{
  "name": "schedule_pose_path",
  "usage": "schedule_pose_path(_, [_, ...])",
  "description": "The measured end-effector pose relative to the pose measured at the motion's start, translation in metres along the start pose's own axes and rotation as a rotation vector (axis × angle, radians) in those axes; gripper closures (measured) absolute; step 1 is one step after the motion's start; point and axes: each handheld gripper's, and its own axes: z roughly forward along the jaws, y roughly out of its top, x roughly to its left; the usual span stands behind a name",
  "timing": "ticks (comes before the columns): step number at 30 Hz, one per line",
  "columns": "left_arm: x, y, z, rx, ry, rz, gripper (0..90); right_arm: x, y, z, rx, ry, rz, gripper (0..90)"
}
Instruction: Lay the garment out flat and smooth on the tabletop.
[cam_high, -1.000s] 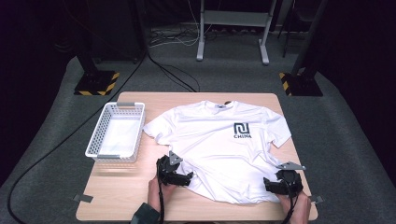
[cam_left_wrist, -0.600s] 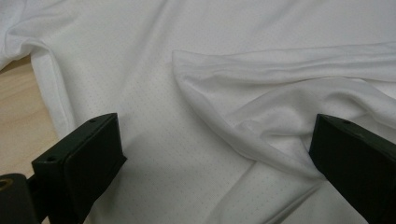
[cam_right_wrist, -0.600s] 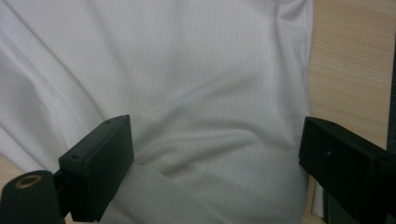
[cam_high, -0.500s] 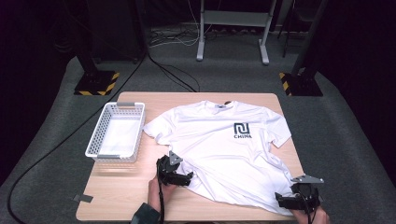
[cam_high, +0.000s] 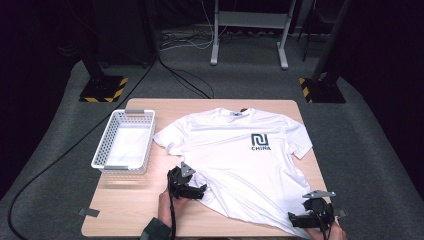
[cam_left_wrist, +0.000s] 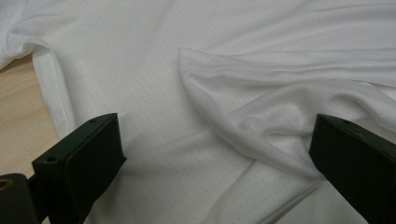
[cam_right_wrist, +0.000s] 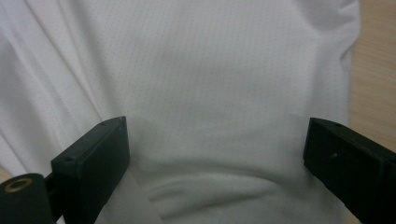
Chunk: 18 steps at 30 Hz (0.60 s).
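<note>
At five o'clock on the counter (cam_high: 125, 220), the right claw (cam_high: 300, 220) has just been opening, its jaws wide over the T-shirt's (cam_high: 240, 155) hem. At seven o'clock, the left claw (cam_high: 200, 190) gapes too. The shirt lies spread at center, folding not begun; the basket (cam_high: 102, 150) stands at nine o'clock.

Your high view sits above your side of the light wooden surface (cam_high: 150, 210), looking forward and down from well back, taking in the whole top and the dark floor beyond. Your left gripper view rides low and very close over the white short-sleeved cotton T-shirt (cam_high: 240, 160), looking along the left hand-held gripper (cam_left_wrist: 212, 154) at folded cloth and a strip of wood. Your right gripper view is equally close along the right hand-held gripper (cam_right_wrist: 215, 158). All three views share the shirt's near hem.
</note>
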Motion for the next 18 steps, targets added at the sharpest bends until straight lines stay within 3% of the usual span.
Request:
schedule_pose_path(2, [0.001,0.001,-0.002,0.006,-0.007,-0.004,3.5,-0.005,0.004,-0.007,-0.062,0.018,0.023,7.1])
schedule_pose_path(5, [-0.002,0.011,-0.007,-0.020,-0.006,0.001,7.5,-0.008,0.018,-0.004,-0.101,-0.003,0.037,7.0])
schedule_pose_path(7, [-0.008,0.022,-0.008,-0.019,0.007,0.020,11.4,-0.010,0.028,0.007,-0.094,-0.005,0.045,6.3])
schedule_pose_path(10, [-0.015,0.038,0.003,0.061,0.042,0.078,19.1,-0.014,0.037,0.026,-0.072,-0.002,0.058,6.3])
schedule_pose_path(12, [-0.013,0.042,0.015,0.118,0.043,0.083,29.7,-0.015,0.039,0.034,-0.071,-0.004,0.068,6.4])
schedule_pose_path(13, [-0.010,0.042,0.016,0.098,0.010,0.064,35.7,-0.015,0.039,0.036,-0.075,-0.017,0.070,5.9])
schedule_pose_path(14, [-0.010,0.042,0.016,0.092,0.021,0.070,46.8,-0.015,0.038,0.036,-0.079,-0.024,0.069,6.1])
schedule_pose_path(16, [-0.013,0.039,0.014,0.076,0.001,0.092,62.8,-0.016,0.037,0.036,-0.082,-0.027,0.071,6.0])
schedule_pose_path(18, [-0.017,0.033,0.010,0.060,-0.007,0.119,74.6,-0.018,0.036,0.036,-0.083,-0.034,0.080,5.5])
